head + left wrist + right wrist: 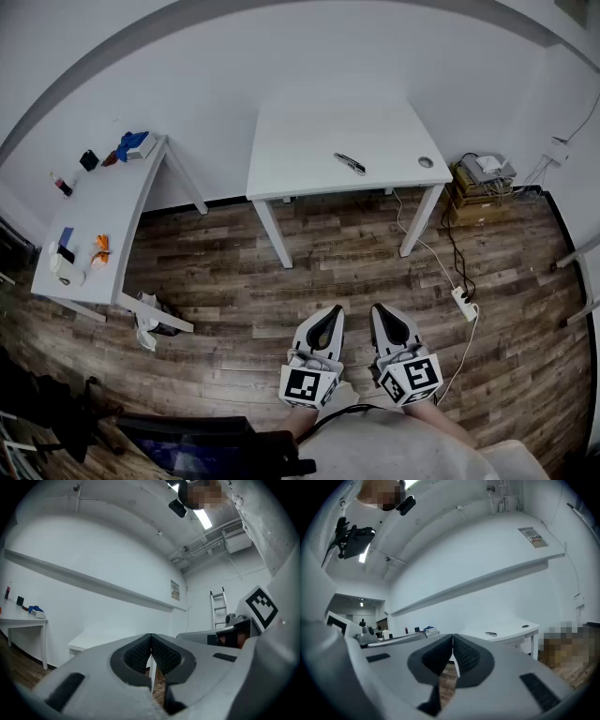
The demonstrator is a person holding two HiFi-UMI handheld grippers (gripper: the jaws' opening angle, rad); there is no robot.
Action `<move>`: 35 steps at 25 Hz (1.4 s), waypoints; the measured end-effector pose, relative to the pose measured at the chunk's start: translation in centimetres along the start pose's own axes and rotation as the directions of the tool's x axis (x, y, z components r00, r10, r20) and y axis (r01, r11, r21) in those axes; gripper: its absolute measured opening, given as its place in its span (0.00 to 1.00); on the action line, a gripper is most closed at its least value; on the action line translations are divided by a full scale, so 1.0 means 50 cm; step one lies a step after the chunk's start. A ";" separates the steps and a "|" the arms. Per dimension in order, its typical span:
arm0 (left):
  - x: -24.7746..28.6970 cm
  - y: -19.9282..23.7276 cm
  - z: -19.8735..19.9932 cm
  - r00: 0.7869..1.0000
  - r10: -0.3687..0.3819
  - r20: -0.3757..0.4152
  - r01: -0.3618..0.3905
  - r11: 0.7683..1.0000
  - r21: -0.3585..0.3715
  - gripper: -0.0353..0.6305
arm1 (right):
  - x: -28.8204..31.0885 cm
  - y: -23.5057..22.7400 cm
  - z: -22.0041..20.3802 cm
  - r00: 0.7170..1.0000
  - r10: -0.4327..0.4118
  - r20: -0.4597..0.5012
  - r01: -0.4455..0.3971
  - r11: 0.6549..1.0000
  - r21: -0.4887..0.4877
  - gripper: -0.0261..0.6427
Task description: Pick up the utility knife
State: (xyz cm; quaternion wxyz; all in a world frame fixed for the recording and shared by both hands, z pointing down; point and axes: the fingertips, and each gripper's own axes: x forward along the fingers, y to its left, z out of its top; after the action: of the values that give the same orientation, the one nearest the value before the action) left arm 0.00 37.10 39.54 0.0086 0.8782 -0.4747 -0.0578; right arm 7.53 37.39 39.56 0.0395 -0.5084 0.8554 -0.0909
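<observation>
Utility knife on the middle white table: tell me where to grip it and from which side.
Probably best to take the utility knife across the middle of its body, coming down from above. It lies flat on the table, long and slim, with nothing close beside it, so the jaws can span its narrow width.

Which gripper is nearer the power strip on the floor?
Right. In the head view the right gripper is left of the power strip; the left gripper lies further left, beyond it.

Right gripper (pixel 453 637) with fingers closed tip to tip, nothing between, utility knife (pixel 491 633) lying on white table (pixel 513 630) beyond
</observation>
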 end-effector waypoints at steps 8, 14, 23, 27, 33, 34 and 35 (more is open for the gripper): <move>0.098 0.096 -0.001 0.999 -0.038 0.004 0.038 0.999 0.007 0.06 | 0.127 -0.042 0.014 1.000 -0.018 0.005 0.018 1.000 -0.009 0.05; 0.153 0.131 -0.011 0.999 -0.052 -0.008 0.052 0.999 -0.008 0.06 | 0.171 -0.068 0.022 1.000 -0.026 -0.006 0.025 0.999 -0.035 0.05; 0.182 0.149 -0.041 0.999 -0.016 -0.035 0.015 1.000 -0.027 0.06 | 0.194 -0.122 -0.006 0.998 -0.052 -0.040 0.052 0.999 0.000 0.05; 0.206 0.189 -0.033 0.997 0.064 -0.040 -0.064 0.998 0.010 0.06 | 0.245 -0.134 -0.006 0.999 0.015 -0.043 -0.015 1.000 0.008 0.05; 0.276 0.246 -0.031 0.993 0.109 -0.035 -0.109 0.994 0.010 0.06 | 0.337 -0.156 0.001 0.992 0.108 -0.060 -0.107 0.994 0.011 0.05; 0.294 0.251 -0.030 0.993 0.114 -0.031 -0.114 0.993 0.002 0.06 | 0.349 -0.165 0.008 0.991 0.120 -0.057 -0.121 0.993 0.002 0.05; 0.313 0.255 -0.029 0.992 0.120 -0.027 -0.120 0.993 -0.007 0.06 | 0.359 -0.176 0.014 0.990 0.130 -0.057 -0.130 0.991 -0.006 0.05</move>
State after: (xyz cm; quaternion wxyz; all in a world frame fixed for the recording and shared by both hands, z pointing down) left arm -1.99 16.98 40.42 0.0221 0.8486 -0.5264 -0.0478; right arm 6.61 17.47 41.03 0.0189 -0.4489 0.8879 -0.0983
